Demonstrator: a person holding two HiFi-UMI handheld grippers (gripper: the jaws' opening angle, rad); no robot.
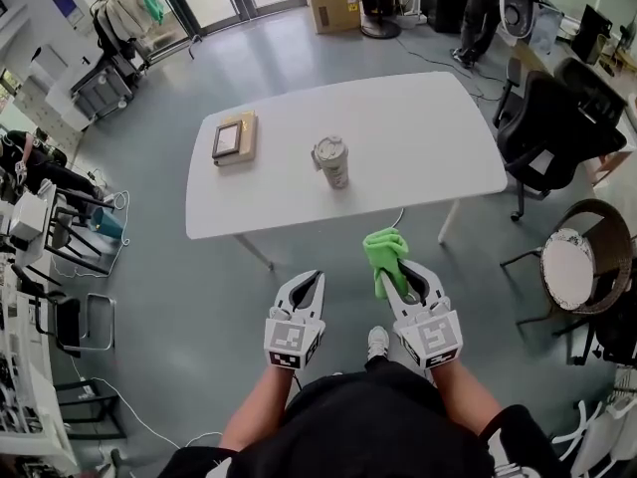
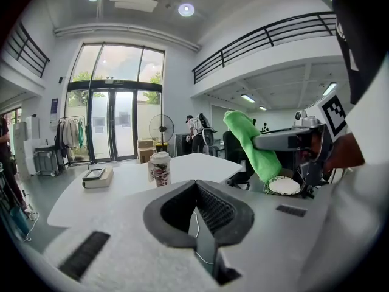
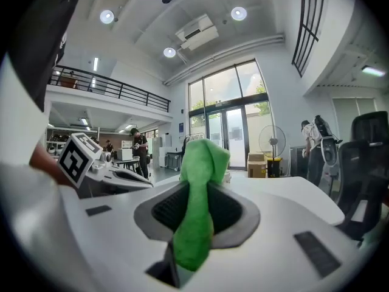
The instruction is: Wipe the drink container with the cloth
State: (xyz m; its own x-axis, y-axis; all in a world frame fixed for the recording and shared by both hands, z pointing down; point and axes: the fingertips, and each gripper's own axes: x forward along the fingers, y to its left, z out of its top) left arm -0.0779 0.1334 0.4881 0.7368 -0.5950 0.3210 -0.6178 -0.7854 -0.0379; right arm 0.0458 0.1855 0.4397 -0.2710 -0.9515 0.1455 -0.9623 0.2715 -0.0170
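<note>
Pinches soft, bunched green cloth [image 1: 384, 250] in right gripper [image 1: 401, 277]. Holds ribbed left gripper [image 1: 308, 285] clenched, empty. Faces cylindrical, lidded drink container [image 1: 332, 162].

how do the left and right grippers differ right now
The left gripper is empty; the right gripper holds a green cloth. The left gripper's jaws meet on nothing; the right gripper's pinch the green cloth, which bunches past their tips. Both are short of the table, away from the cup.
</note>
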